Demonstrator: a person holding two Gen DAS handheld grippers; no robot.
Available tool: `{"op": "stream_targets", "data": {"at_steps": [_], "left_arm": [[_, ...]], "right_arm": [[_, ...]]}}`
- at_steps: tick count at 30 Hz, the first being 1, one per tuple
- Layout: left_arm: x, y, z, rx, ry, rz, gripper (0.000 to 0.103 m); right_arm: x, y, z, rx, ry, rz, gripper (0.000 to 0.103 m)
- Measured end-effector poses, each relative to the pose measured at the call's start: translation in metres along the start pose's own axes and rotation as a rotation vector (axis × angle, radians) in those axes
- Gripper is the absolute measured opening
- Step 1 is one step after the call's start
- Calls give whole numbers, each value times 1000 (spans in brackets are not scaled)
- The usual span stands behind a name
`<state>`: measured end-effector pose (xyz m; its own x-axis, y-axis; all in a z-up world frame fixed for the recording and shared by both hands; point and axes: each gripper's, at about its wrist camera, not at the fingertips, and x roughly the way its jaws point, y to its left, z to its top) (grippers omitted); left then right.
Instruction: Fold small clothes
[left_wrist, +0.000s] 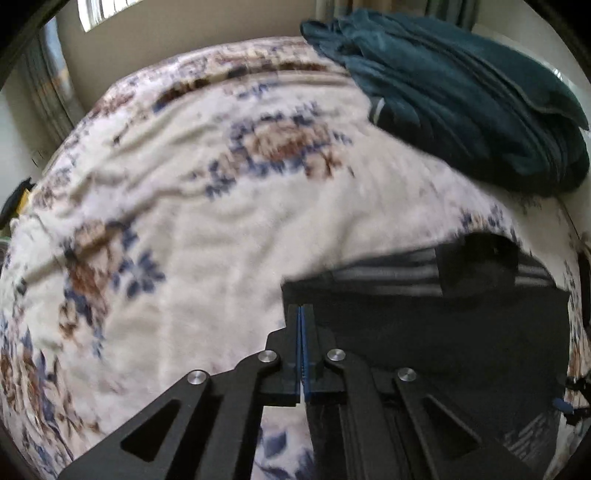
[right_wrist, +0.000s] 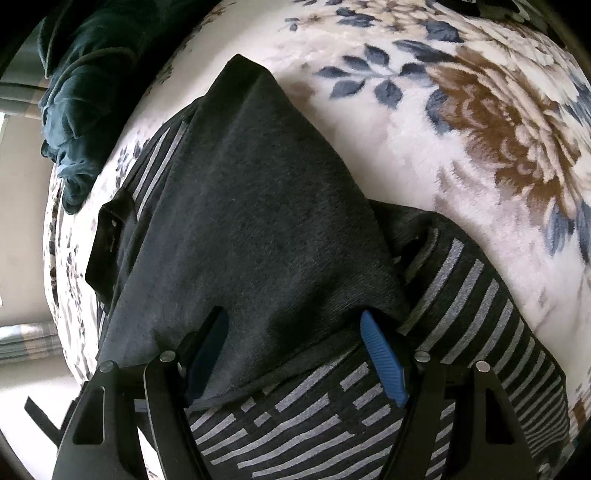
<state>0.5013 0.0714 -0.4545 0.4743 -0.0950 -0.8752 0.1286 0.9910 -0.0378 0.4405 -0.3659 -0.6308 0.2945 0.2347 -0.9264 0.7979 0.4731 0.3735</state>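
The dark striped garment (right_wrist: 258, 229) lies on the floral bed blanket (left_wrist: 184, 221) with one flap already folded over—more folds seem left—while the left gripper (left_wrist: 303, 314) is closed, apparently empty, and the right gripper (right_wrist: 295, 332) open above it.

dk grey garment (right_wrist: 251, 221) w/ grey stripes; floral blanket (left_wrist: 221, 229); teal cloth (left_wrist: 461, 92).

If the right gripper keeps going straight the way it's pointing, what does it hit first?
Most likely the dark shirt. The right gripper is open, and the shirt's plain folded-over panel fills the gap between its fingers and lies straight ahead. Beyond that is the floral blanket. How far the cloth is from the tips is unclear.
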Motion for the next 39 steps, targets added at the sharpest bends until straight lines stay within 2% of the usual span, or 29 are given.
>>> {"op": "stream_targets", "data": {"at_steps": [3, 5, 6, 11, 14, 16, 19, 21, 22, 23, 25, 27, 28, 30, 33, 34, 35, 37, 39], "left_arm": [[3, 8, 16, -32, -9, -27, 0], [16, 6, 23, -68, 49, -139, 0], [17, 2, 24, -69, 62, -171, 0], [14, -50, 6, 80, 137, -224, 4], [19, -78, -10, 148, 181, -235, 27], [27, -87, -20, 142, 221, -228, 28], [31, -86, -31, 77, 263, -224, 28], [26, -81, -41, 33, 264, -215, 28], [22, -75, -44, 7, 264, -207, 28], [20, -70, -44, -13, 263, -205, 28], [17, -59, -45, -52, 256, -189, 28], [16, -44, -46, -82, 249, -154, 28], [17, -38, -45, -90, 251, -135, 28], [19, -27, -42, -114, 258, -116, 28], [12, -20, -40, -127, 260, -111, 28], [6, -22, -43, -112, 247, -114, 28], [-1, -26, -47, -81, 236, -108, 28], [-15, -36, -62, -31, 224, -117, 28], [-31, -46, -85, 1, 216, -117, 28]], "right_arm": [[-4, -1, -1, 5, -6, 10, 76], [-6, -1, 0, 1, -2, 14, 76], [-7, -1, 0, 0, -2, 19, 76], [-28, -7, 0, 23, -31, 32, 76], [-37, -13, 2, 35, -43, 33, 76], [-35, -17, 3, 48, -34, 33, 76], [-25, -24, 4, 83, -5, 31, 76], [-13, -26, 3, 104, 16, 47, 43], [-5, -26, 2, 113, 23, 59, 8], [0, -24, 1, 120, 35, 56, 5], [-4, -15, -3, 125, 6, 105, 5], [-10, -2, -10, 62, 15, 149, 5], [-4, -1, -14, 44, 71, 117, 5], [9, -17, -20, 97, 151, 46, 6], [13, -42, -25, 145, 198, 28, 11], [7, -46, -26, 136, 194, 31, 27], [-2, -47, -26, 110, 175, 23, 54], [-21, -48, -27, 48, 131, 8, 78], [-39, -51, -29, -15, 114, -12, 78]]}}
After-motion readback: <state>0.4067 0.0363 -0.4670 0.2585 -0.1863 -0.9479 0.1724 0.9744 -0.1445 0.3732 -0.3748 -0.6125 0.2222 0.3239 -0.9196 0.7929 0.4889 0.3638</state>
